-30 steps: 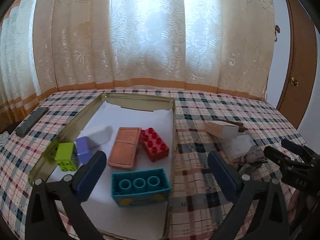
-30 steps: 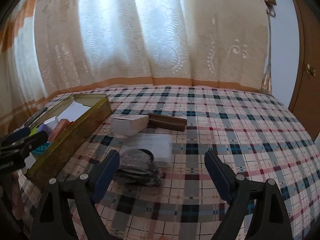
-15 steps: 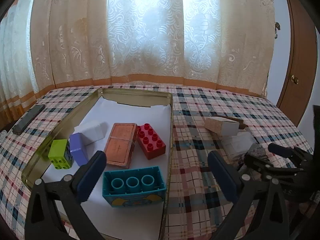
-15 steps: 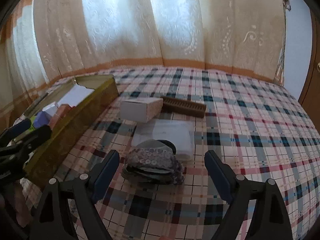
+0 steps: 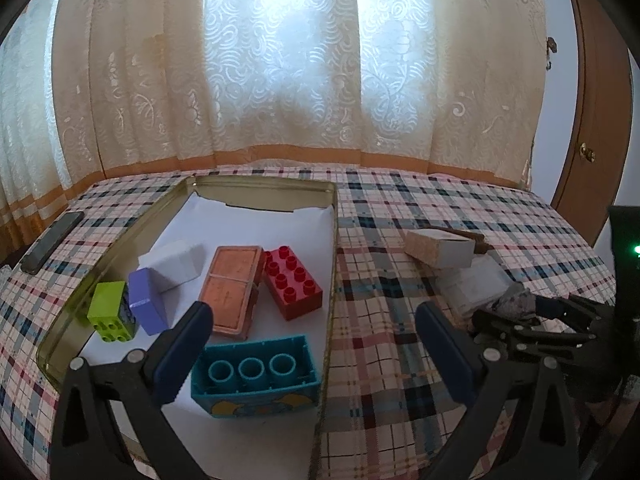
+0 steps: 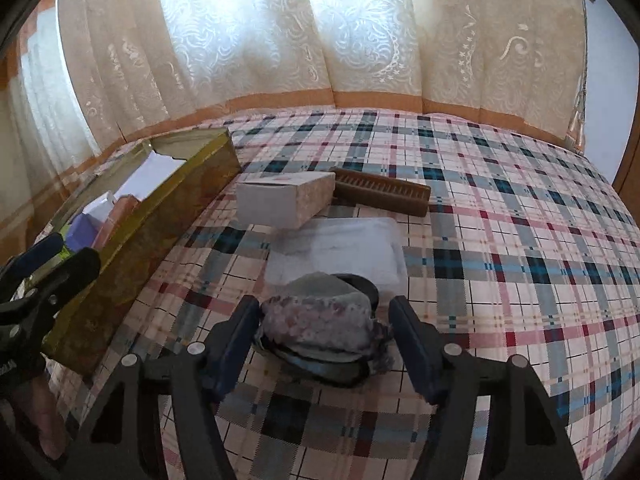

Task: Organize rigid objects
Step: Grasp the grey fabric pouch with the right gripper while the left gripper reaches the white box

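A gold tin (image 5: 256,180) lined with white paper holds a teal brick (image 5: 256,376), a red brick (image 5: 294,286), a copper case (image 5: 234,290), a purple block (image 5: 146,300), a green brick (image 5: 108,310) and a white box (image 5: 174,262). My left gripper (image 5: 312,344) is open and empty above the tin's near right rim. My right gripper (image 6: 324,340) is open, with its fingers on either side of a grey sequined pouch (image 6: 320,316) on the plaid cloth; whether the pads touch it is unclear. The pouch also shows in the left wrist view (image 5: 516,302).
A white cardboard box (image 6: 286,198), a brown comb-like bar (image 6: 382,192) and a clear plastic case (image 6: 340,248) lie beyond the pouch. The tin's side wall (image 6: 152,224) stands to the left. A dark phone (image 5: 52,242) lies left of the tin. A wooden door (image 5: 592,120) is at right.
My right gripper has moved forward and down until its fingers flank the sequined pouch, and its opening has narrowed. My left gripper has shifted slightly; the tin's contents have not moved.
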Demonstrator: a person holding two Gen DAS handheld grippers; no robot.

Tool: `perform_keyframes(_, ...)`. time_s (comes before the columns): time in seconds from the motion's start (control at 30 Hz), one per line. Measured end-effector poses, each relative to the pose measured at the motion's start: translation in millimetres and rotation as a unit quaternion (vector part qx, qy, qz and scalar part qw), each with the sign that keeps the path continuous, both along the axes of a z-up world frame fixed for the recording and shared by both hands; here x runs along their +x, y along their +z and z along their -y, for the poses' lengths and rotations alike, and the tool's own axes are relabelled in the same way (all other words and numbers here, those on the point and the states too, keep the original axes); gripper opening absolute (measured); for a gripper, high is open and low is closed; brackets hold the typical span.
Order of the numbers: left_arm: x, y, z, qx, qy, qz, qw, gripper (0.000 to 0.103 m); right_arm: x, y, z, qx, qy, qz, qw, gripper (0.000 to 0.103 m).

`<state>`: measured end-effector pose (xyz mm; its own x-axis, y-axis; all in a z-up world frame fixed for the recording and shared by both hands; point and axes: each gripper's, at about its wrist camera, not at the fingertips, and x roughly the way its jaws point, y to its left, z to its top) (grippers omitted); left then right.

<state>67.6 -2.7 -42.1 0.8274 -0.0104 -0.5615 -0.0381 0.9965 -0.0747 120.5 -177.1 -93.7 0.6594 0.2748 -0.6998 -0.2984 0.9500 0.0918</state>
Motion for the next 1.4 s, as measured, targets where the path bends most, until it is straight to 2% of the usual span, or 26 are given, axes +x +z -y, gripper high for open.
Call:
perform_keyframes(0.13, 5, 7, 10, 0.005, -0.010, 0.004, 0.9999, 0.103, -13, 10, 10, 0.016, -0.017, 0.042, 0.999, 0.068)
perform_keyframes(0.33, 22, 22, 38, 0.009, -0.042, 0.001, 0.9991, 0.103, -20, 23, 26, 0.002, -0.063, 0.098, 0.993, 0.068)
perform_keyframes(0.5, 54, 25, 63, 0.014, -0.058, -0.023, 0.9980, 0.103, 6, 24, 50, -0.007, -0.109, 0.096, 0.989, 0.068)
perform_keyframes(0.63, 82, 21, 78, 0.009, -0.062, -0.047, 0.9970, 0.103, 22, 23, 69, 0.003, -0.137, 0.084, 0.987, 0.068)
perform_keyframes(0.8, 100, 15, 95, 0.016, -0.073, -0.045, 0.9962, 0.103, 28, 23, 79, 0.013, -0.147, 0.078, 0.986, 0.068)
perform_keyframes(1.13, 129, -8, 105, 0.019, -0.084, -0.084, 0.9928, 0.102, 28, 22, 83, 0.021, -0.151, 0.075, 0.985, 0.069)
perform_keyframes(1.33, 137, -14, 104, 0.015, -0.082, -0.094, 0.9920, 0.093, 25, 25, 80, 0.014, -0.151, 0.086, 0.985, 0.069)
perform_keyframes(1.37, 138, -14, 104, 0.013, -0.085, -0.095, 0.9918, 0.087, 25, 24, 80, 0.013, -0.151, 0.085, 0.985, 0.069)
perform_keyframes(1.4, 138, -15, 104, 0.012, -0.087, -0.095, 0.9916, 0.076, 25, 24, 80, 0.013, -0.152, 0.085, 0.985, 0.069)
